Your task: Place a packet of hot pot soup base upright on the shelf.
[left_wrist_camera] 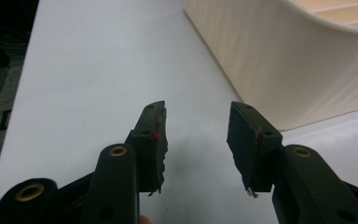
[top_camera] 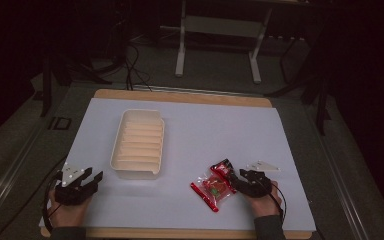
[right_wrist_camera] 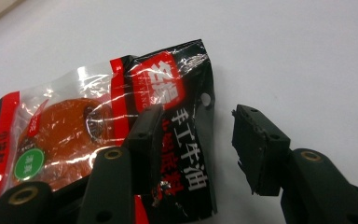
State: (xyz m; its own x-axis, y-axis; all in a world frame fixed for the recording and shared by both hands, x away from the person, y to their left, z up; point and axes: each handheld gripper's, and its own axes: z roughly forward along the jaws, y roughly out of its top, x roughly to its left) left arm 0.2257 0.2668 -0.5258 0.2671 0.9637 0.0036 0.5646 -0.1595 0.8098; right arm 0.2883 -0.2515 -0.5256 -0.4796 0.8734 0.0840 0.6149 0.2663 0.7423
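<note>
The red and clear plastic sauce packet (top_camera: 215,186) lies flat at the lower middle of the high view, its long axis slanting toward the lower left. The right tool (top_camera: 243,181) touches its right end, jaws wide and gripping nothing. The ribbed cream plastic tray (top_camera: 121,141) at centre left is empty; the left tool (top_camera: 91,180) stands open, holding nothing, just beside it on the white counter (top_camera: 205,125).

1. In the right gripper view, the red and black food packet (right_wrist_camera: 121,126) is cut off at the left and bottom edges, and one black jaw covers part of its print.
2. In the left gripper view, the cream tray (left_wrist_camera: 289,60) runs off the top and right edges.
3. In the high view, the packet's print is too small to read.
</note>
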